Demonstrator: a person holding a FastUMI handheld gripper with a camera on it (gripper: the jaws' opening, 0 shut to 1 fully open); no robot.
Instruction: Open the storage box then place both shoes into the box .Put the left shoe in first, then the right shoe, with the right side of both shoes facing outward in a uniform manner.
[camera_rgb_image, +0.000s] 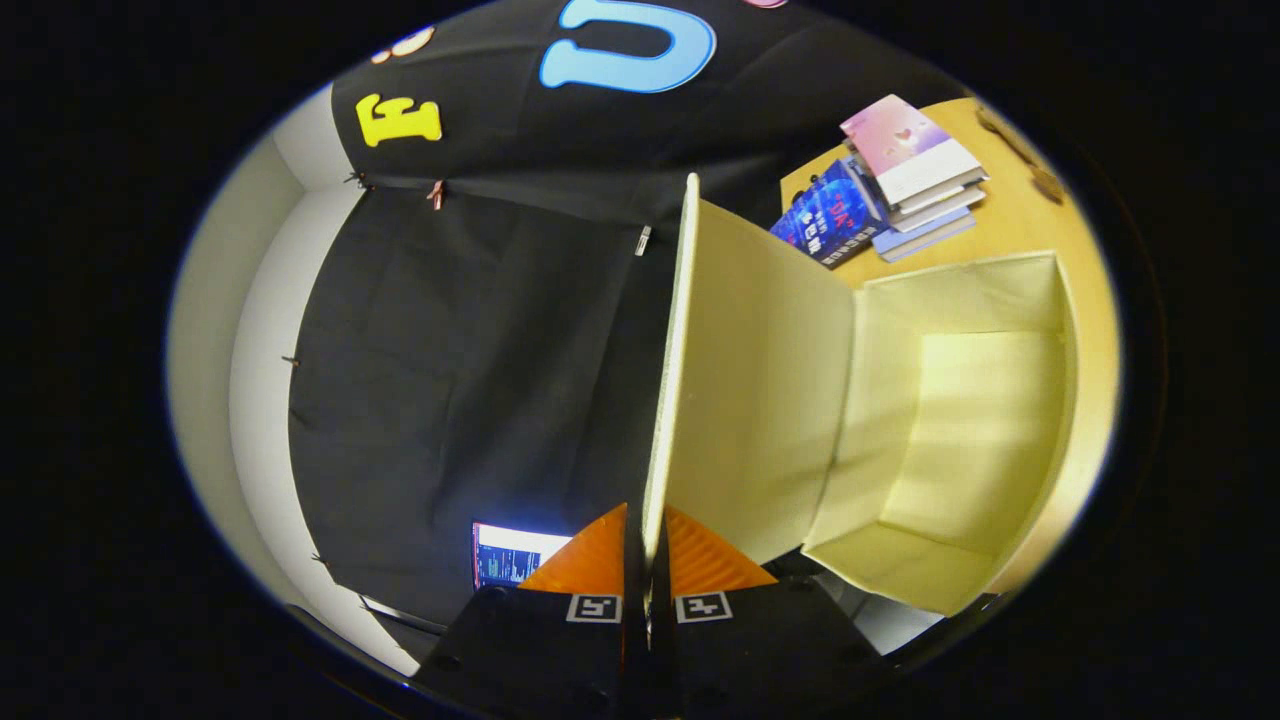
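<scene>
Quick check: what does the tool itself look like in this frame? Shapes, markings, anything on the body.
The tool has two fingers that taper to triangular tips with a ribbed, ridged surface. Behind them sit two black blocky mounts, each carrying a small square black-and-white fiducial marker near the inner edge. No cables or sleeve are visible.

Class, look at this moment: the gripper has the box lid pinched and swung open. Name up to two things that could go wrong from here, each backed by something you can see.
1. The gripper pinches only the thin edge of the lid, so the lid may slip out and fall shut over the empty storage box.
2. The stack of books lies close behind the box on the table; pushing the lid further could shove the box into it.
</scene>
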